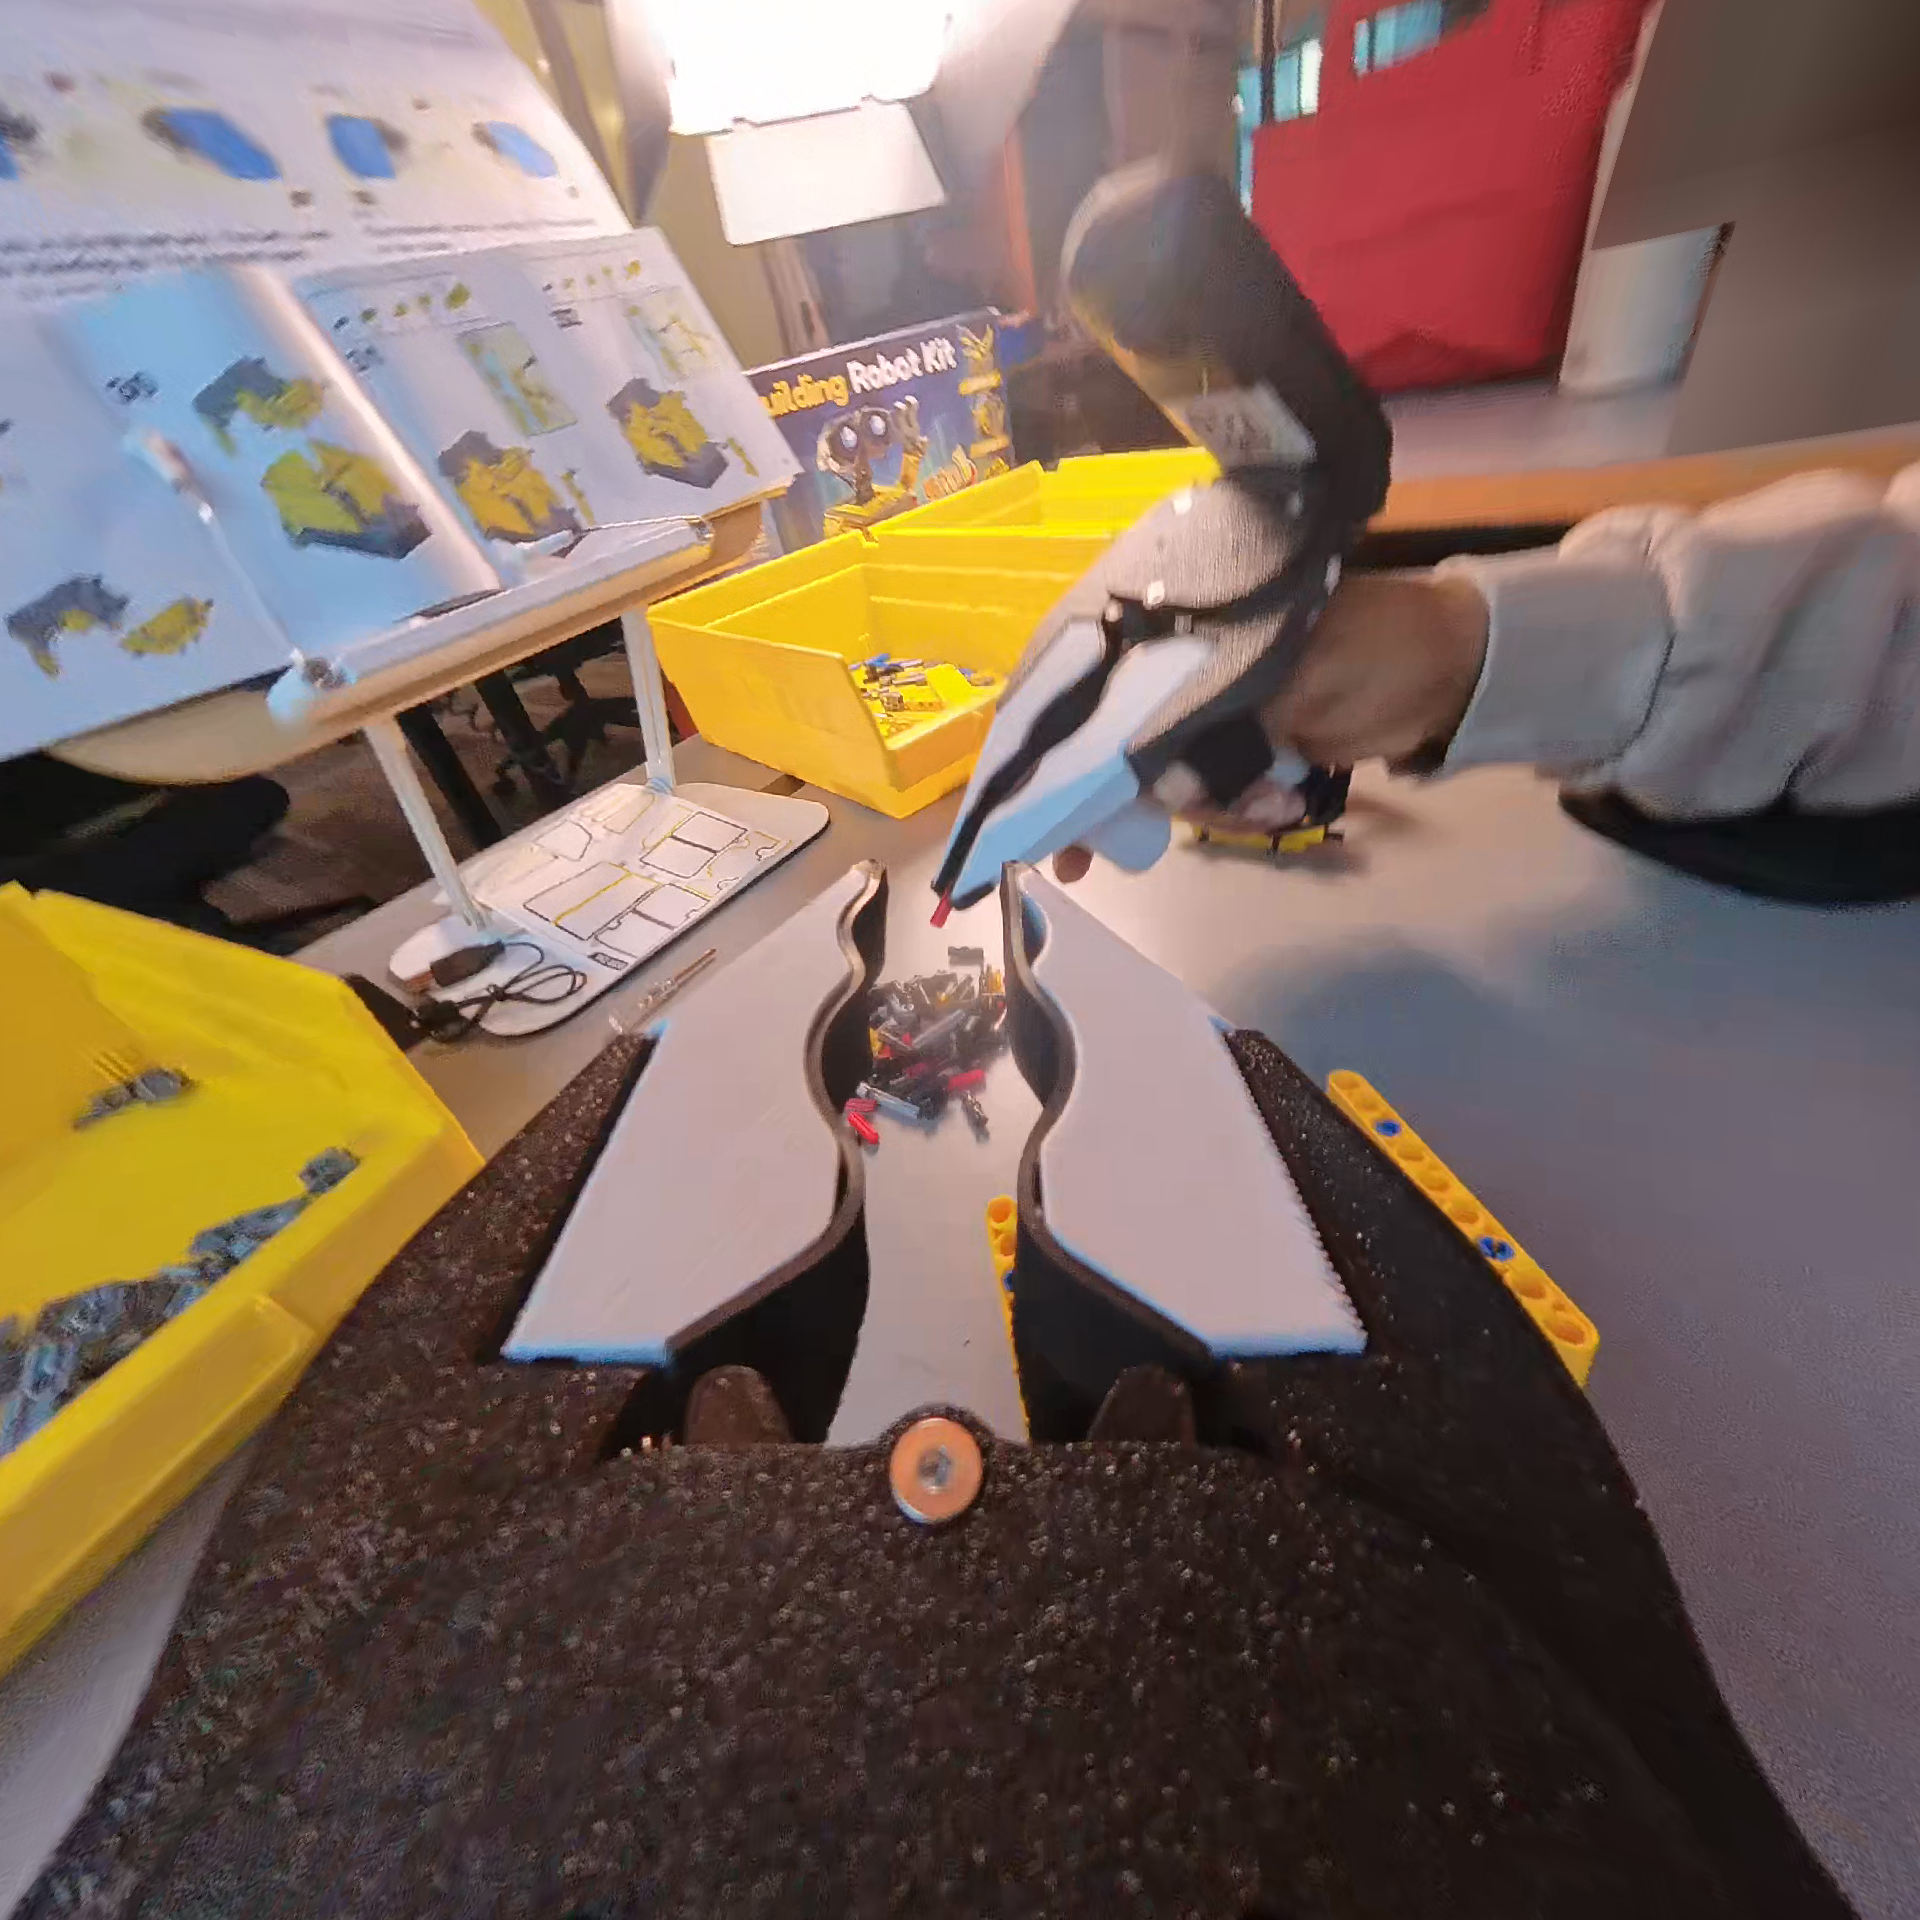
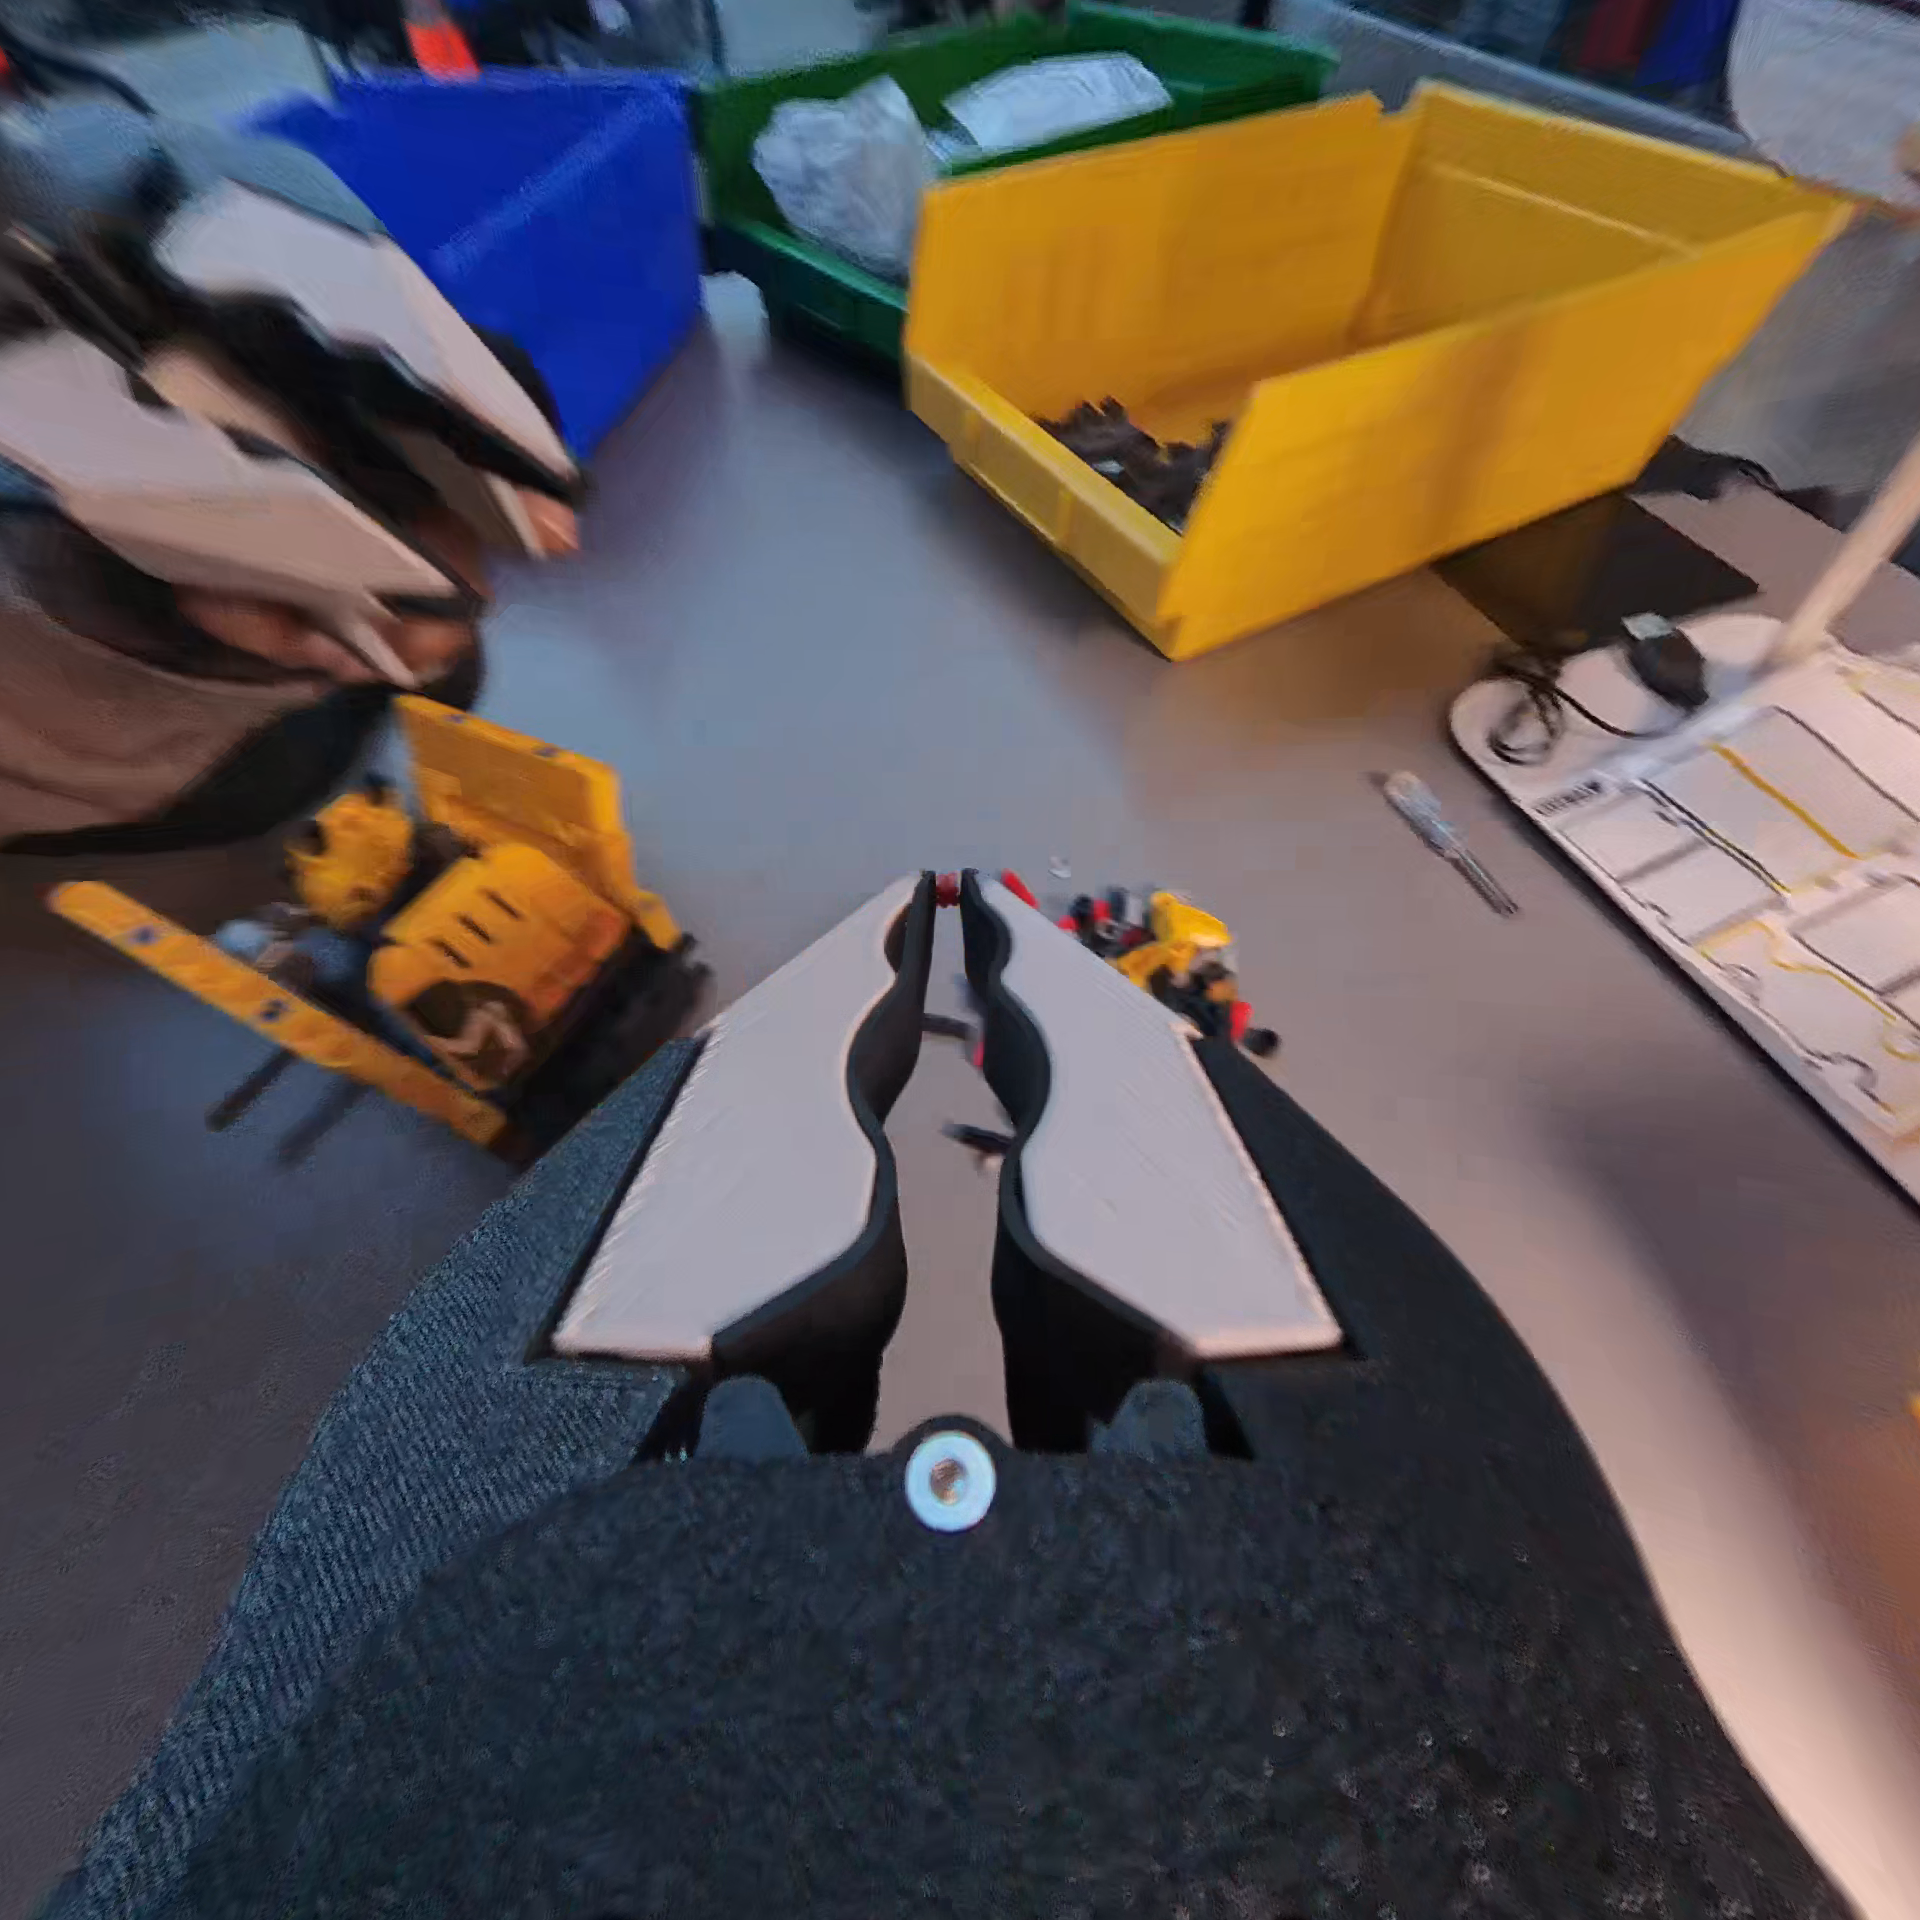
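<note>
right gripper (image 2: pixel 943 891) pinching red pin (image 2: pixel 945 891) at tips | left gripper (image 1: pixel 943 883) hanging released, pin pile (image 1: pixel 930 1039) at 12 o'clock between fingers

hand-held grippers: 2 (image 1: pixel 943 883) (image 2: pixel 943 881) | yellow bins: 3 (image 1: pixel 769 665) (image 1: pixel 312 1049) (image 1: pixel 1101 488) | blue bin: 1 (image 2: pixel 540 208) | green bin: 1 (image 2: pixel 810 281) | instruction booklet: 1 (image 1: pixel 395 436)

Bare table (image 2: pixel 883 623) lay open ahead of the right tongs (image 2: pixel 943 894). A yellow model (image 2: pixel 468 935) stood to their left, a yellow bin (image 2: pixel 1351 416) ahead-right, a loose heap of small pins (image 2: pixel 1164 945) just right of their tips.
</note>
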The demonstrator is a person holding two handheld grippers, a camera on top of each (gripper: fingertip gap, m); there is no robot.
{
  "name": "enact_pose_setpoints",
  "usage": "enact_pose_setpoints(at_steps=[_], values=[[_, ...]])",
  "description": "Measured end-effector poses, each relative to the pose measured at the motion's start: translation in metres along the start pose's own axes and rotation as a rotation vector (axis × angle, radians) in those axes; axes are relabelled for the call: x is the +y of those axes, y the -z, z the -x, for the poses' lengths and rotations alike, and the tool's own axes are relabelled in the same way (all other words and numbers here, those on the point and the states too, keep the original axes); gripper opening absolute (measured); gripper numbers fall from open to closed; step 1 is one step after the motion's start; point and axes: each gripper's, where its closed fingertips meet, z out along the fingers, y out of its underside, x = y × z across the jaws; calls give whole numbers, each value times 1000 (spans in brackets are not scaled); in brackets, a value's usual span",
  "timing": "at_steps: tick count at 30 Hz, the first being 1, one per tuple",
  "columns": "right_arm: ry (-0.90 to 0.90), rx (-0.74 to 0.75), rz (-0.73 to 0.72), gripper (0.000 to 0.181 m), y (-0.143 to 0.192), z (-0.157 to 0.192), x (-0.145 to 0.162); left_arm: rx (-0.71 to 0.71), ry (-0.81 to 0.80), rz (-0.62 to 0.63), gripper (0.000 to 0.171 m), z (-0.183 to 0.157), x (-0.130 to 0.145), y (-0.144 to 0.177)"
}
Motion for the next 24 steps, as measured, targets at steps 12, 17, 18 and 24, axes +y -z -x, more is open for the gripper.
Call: enact_pose_setpoints(at_steps=[12, 17, 18, 24], values=[[124, 221, 147, 16, -21, -40, 32, 70, 361, -9, 26, 35, 13, 13], [179, -88, 257, 18, -18, 22, 51, 84, 345, 33, 26, 28, 21, 7], [200, -81, 278, 17, -21, 23, 58, 87, 344, 40, 26, 27, 23, 6], [191, -110, 368, 18, -30, 32, 75, 99, 342, 50, 25, 23, 24, 5]])
